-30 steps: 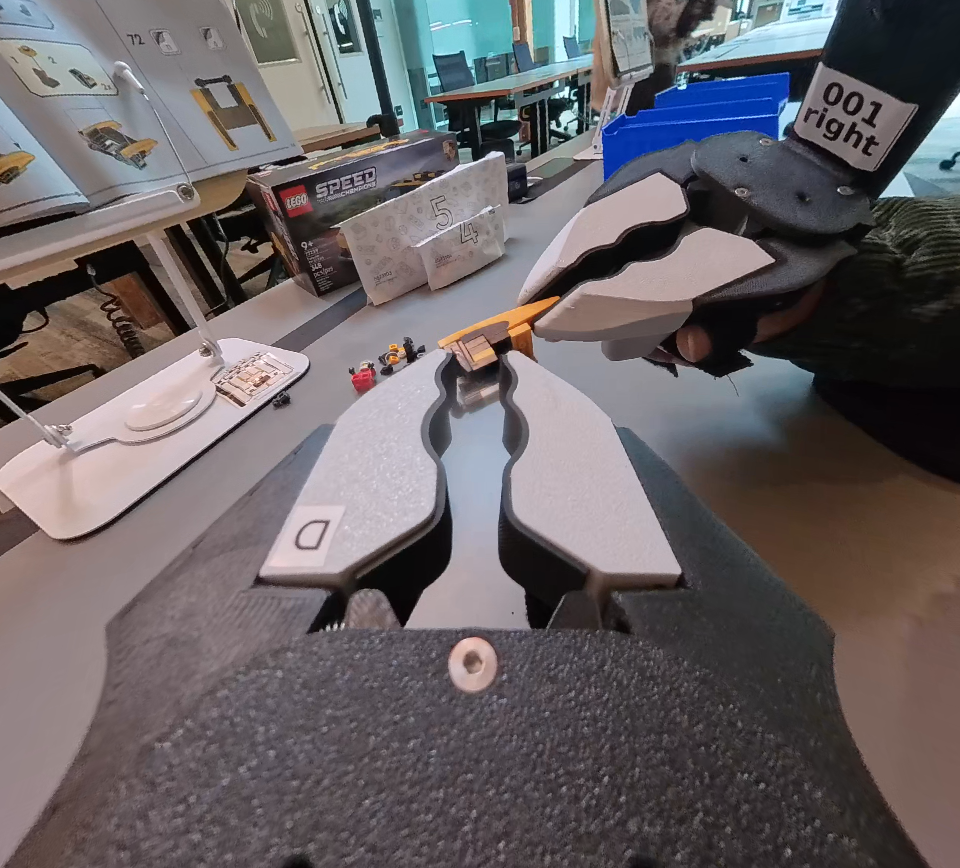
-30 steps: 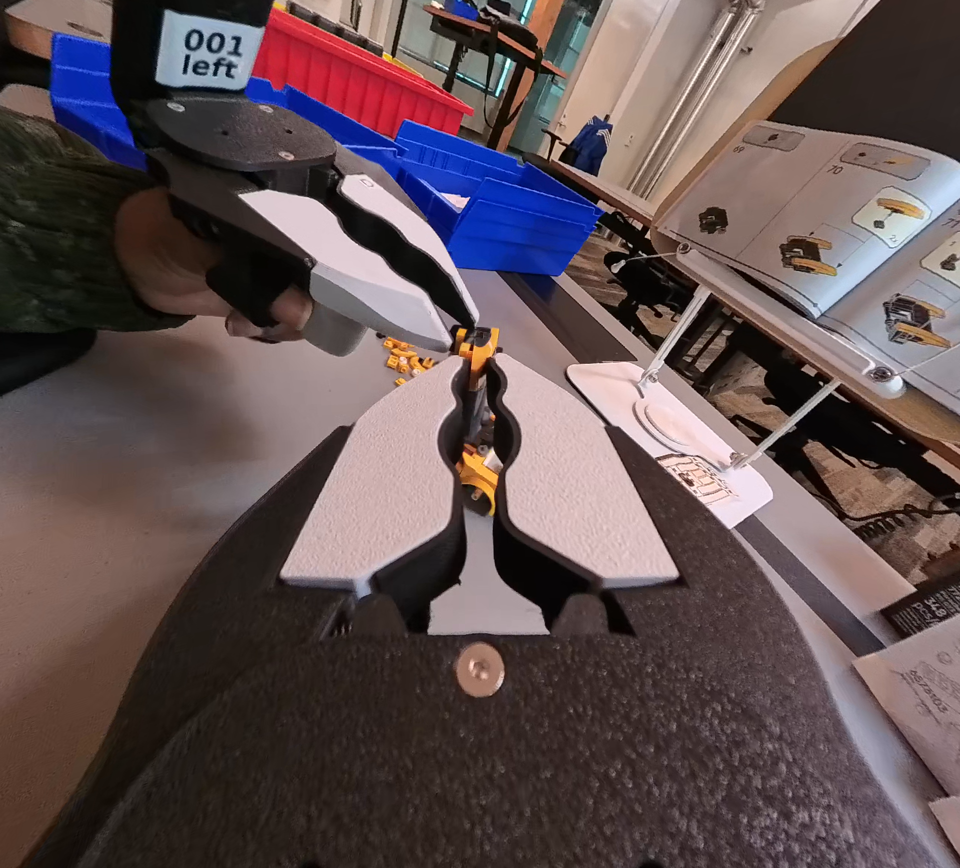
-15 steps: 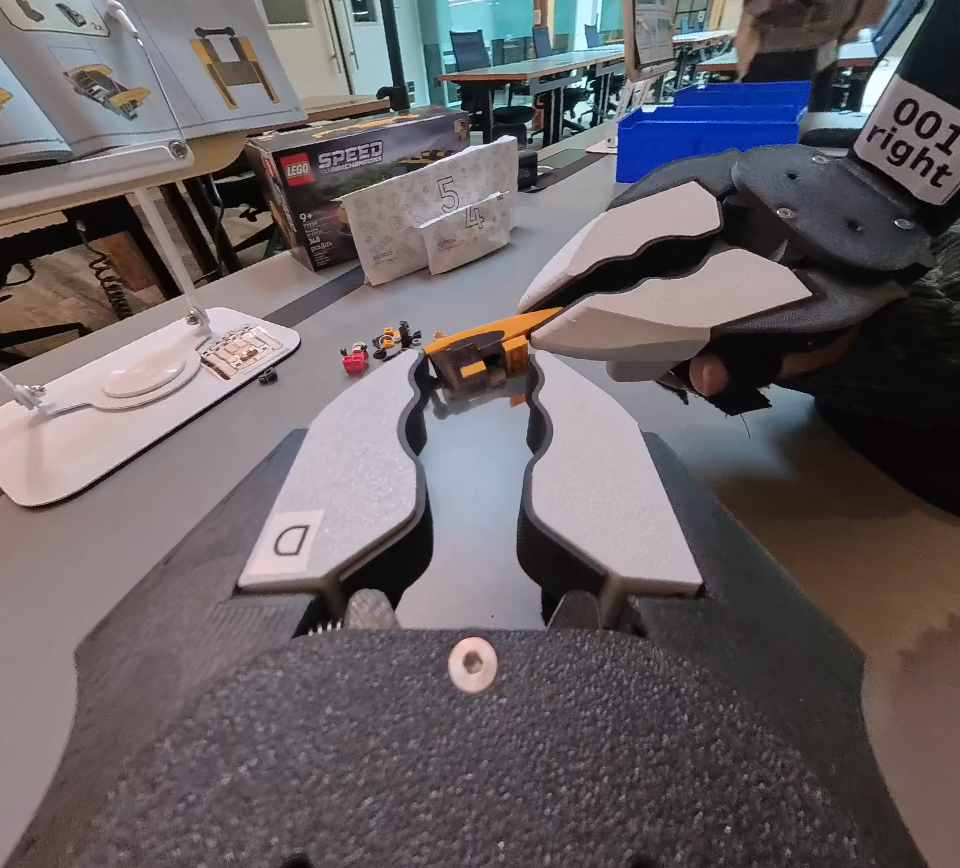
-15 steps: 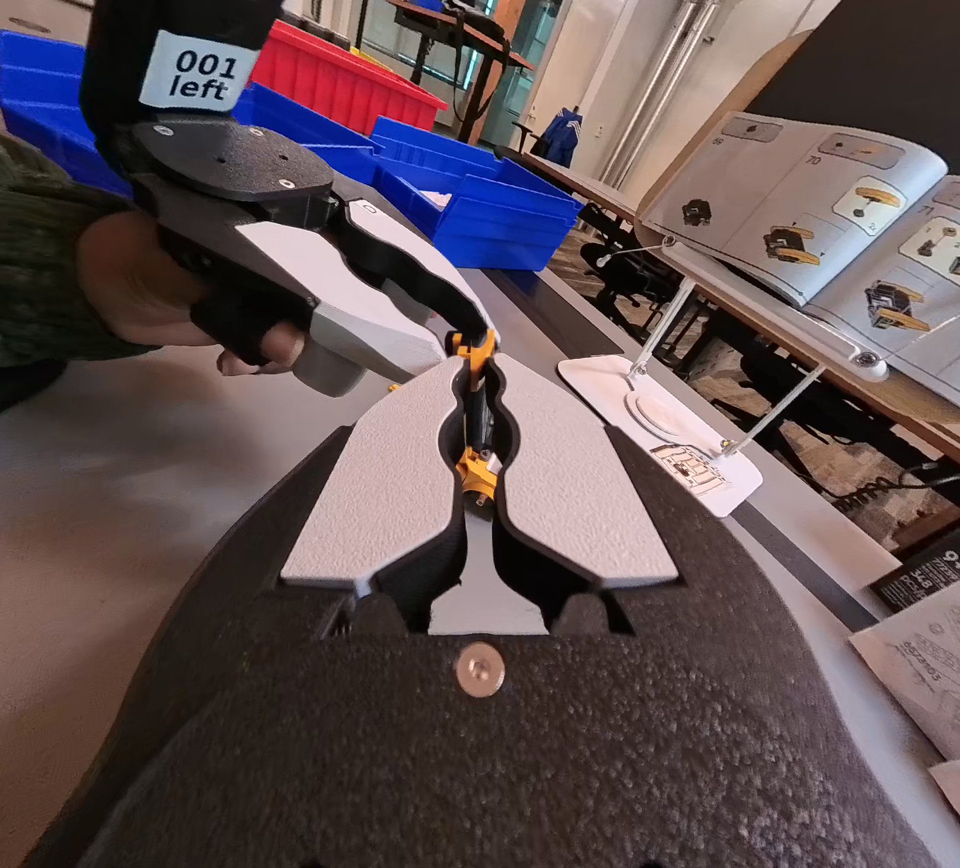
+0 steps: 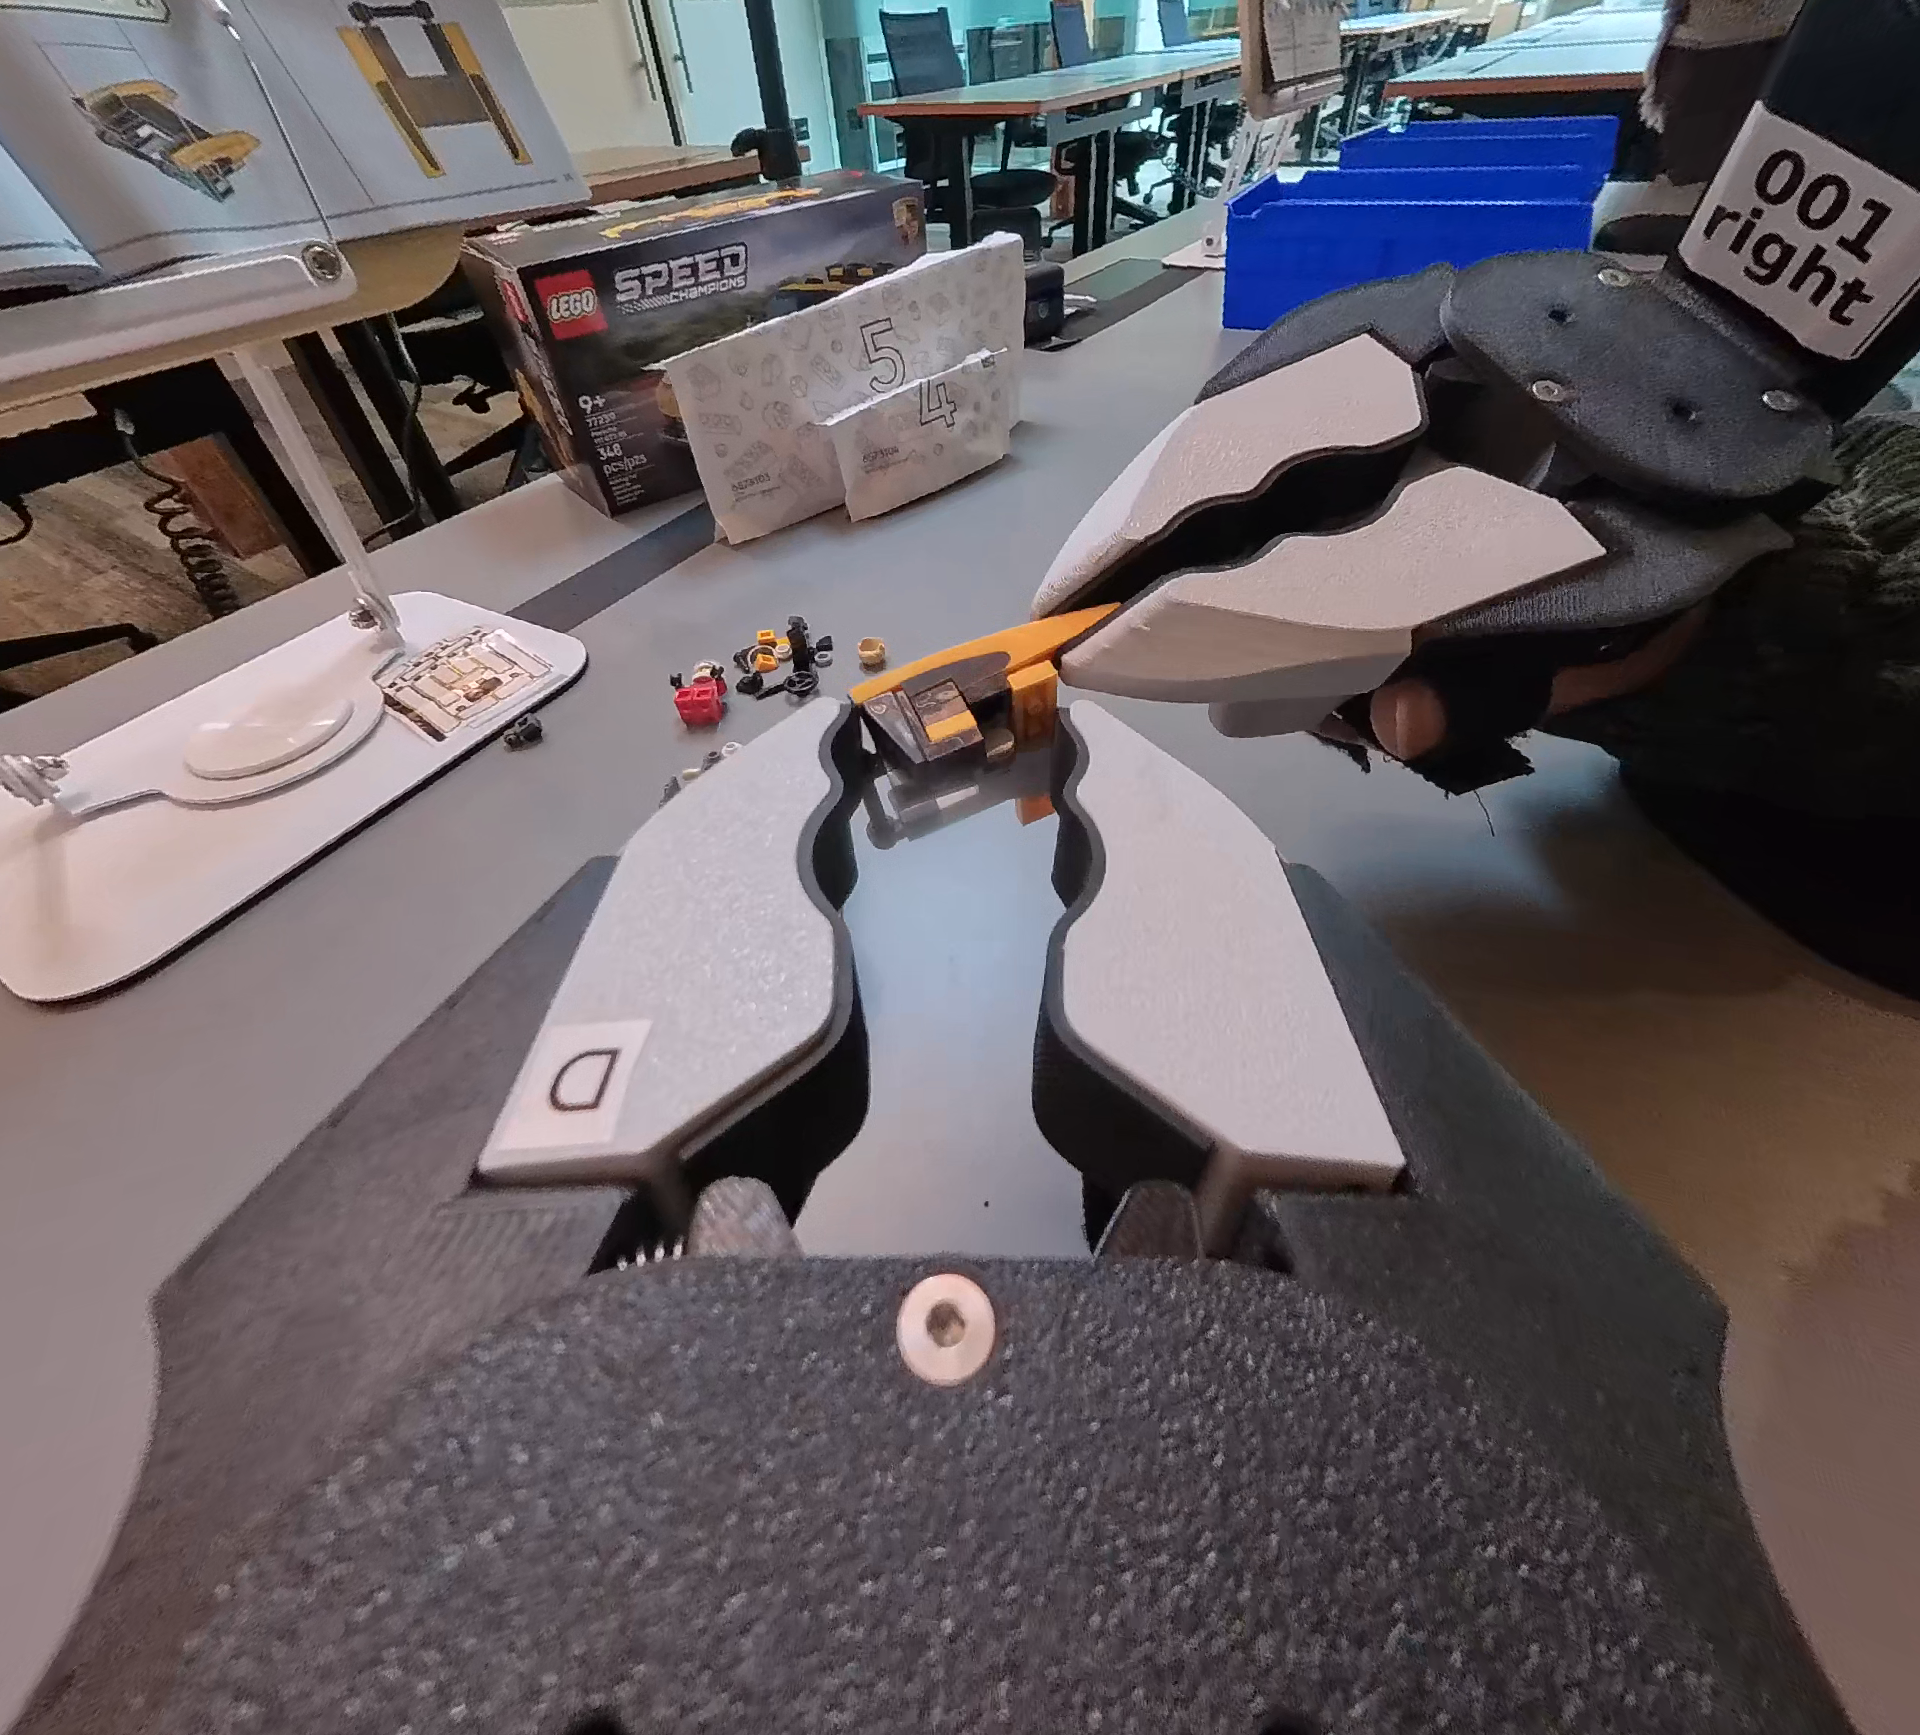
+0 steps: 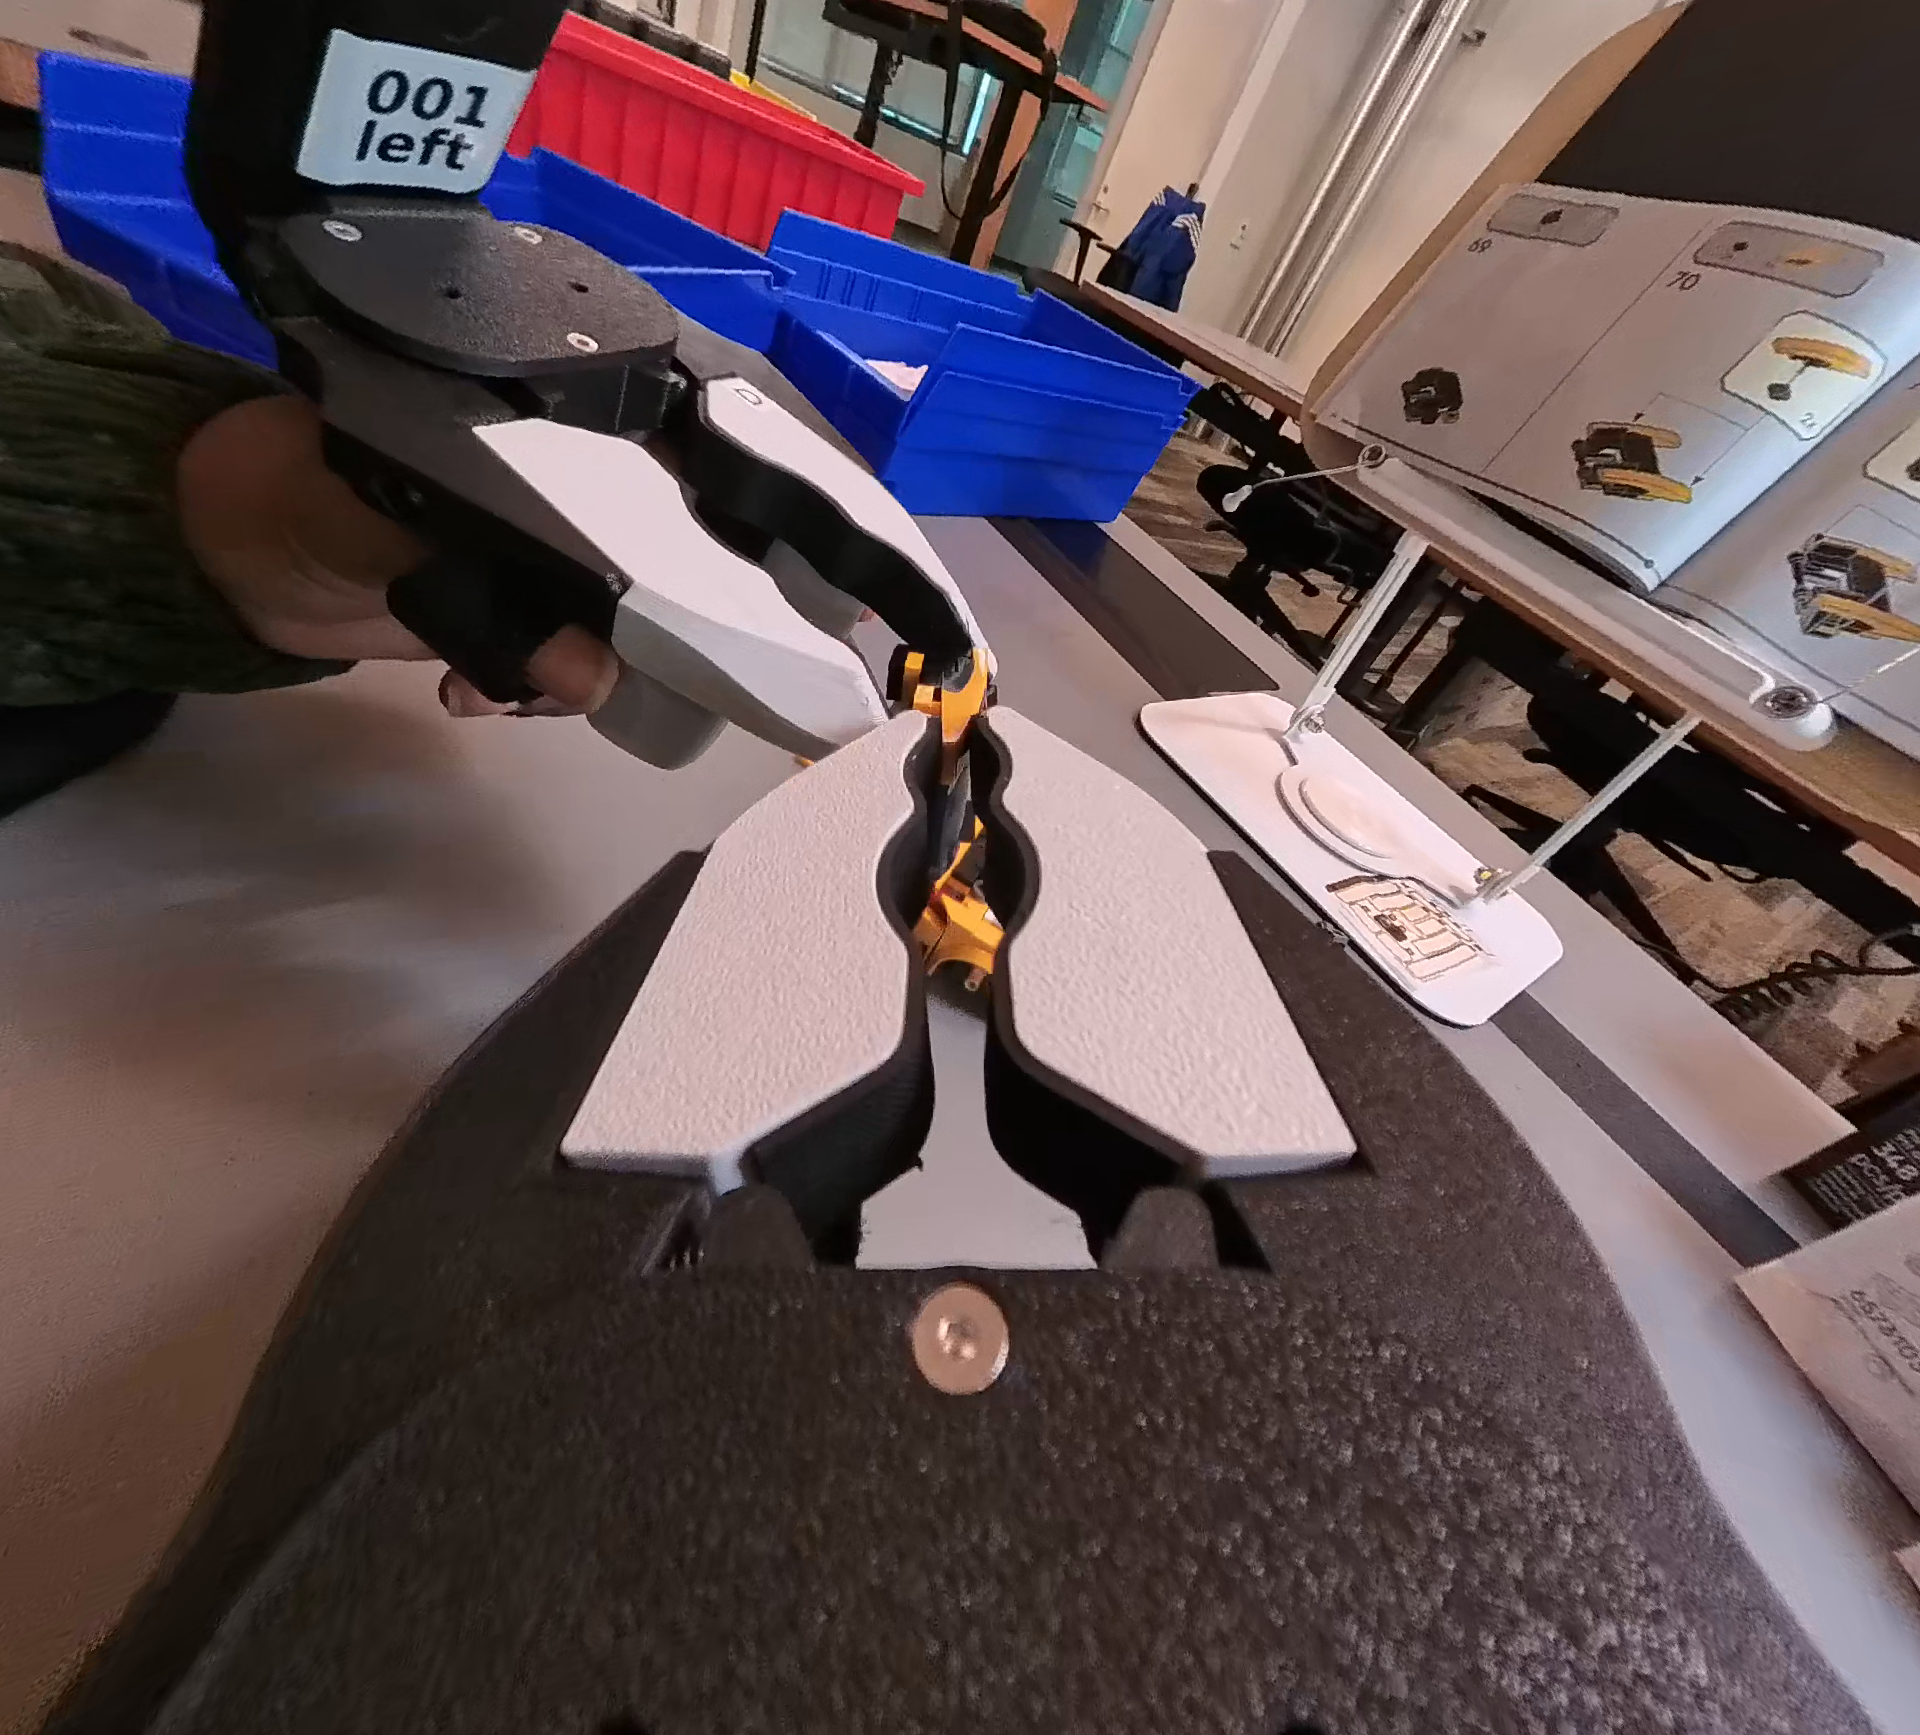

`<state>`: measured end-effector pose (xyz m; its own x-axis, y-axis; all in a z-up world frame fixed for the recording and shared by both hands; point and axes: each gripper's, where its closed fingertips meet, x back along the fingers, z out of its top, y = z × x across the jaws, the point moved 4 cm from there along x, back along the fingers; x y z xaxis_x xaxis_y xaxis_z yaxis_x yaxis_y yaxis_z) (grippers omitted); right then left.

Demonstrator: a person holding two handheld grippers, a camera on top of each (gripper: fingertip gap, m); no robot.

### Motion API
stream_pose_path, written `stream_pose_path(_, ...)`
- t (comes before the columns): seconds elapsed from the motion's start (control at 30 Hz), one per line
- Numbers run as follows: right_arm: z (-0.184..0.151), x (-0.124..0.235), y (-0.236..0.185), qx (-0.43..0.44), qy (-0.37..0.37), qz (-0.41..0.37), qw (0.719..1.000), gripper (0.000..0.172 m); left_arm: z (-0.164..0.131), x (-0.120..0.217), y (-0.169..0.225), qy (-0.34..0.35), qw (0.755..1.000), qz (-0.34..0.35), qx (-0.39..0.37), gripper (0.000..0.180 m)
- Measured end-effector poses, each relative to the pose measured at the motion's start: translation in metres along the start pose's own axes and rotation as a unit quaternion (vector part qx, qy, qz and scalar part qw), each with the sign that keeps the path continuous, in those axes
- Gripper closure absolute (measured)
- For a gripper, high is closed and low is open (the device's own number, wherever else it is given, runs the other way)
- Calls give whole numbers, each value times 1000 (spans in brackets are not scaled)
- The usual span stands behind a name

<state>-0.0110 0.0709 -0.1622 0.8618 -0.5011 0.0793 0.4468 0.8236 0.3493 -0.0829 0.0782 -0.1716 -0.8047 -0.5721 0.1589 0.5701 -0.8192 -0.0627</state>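
Yellow-black brick piece (image 5: 961,717) — clamped in right gripper (image 6: 961,724), between spread left jaws.

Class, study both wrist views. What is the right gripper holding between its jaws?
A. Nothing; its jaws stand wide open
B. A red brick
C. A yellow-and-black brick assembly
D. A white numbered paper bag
C: the right gripper has its jaws closed on a thin yellow-and-black brick assembly, whose yellow tip runs in between them in the left wrist view, while the red brick lies loose on the table.

Loose bricks (image 5: 764,667) right of stand base (image 5: 260,750), box (image 5: 665,335) behind
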Motion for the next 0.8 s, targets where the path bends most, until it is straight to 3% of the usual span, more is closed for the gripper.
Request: stream_pose_path(0.8, -10, 7, 3, -69, -22, 103, 992, 166, -10, 0, 2, -28, 997, -69, 26, 152)
